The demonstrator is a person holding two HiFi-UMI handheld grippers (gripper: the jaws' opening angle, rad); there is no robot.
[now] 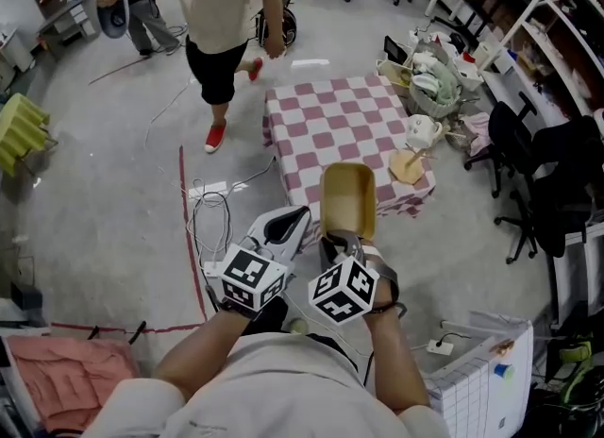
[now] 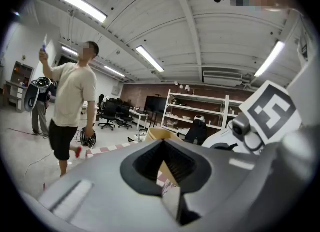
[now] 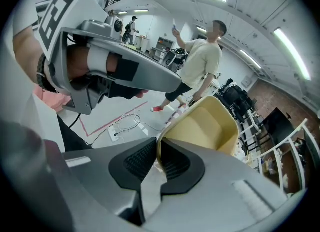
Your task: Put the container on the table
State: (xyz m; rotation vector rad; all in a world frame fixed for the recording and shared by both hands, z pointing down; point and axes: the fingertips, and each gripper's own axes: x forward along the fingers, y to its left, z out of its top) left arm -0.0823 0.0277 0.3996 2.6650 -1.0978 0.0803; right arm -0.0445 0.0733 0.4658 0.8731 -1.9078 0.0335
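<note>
Pale yellow plastic, the container hangs in the air off the near edge of the tabletop, open mouth tipped up toward the head camera. In that view its far rim overlaps the hanging hem of the pink-and-white checked cloth. The right gripper has it by the near rim, and the left gripper sits close beside it, on the side away from the tabletop's cluttered right edge. Most of the tabletop is bare cloth; a white teapot stands near its right edge. A person walks past the tabletop's far left corner, and cables lie on the floor off its left side

Left gripper view: the left gripper has its jaws together with nothing between them; the container rim shows just beyond, with a strip of checked cloth behind

Right gripper view: the right gripper has its jaws clamped on the thin wall of the container, one pad inside and one outside
</note>
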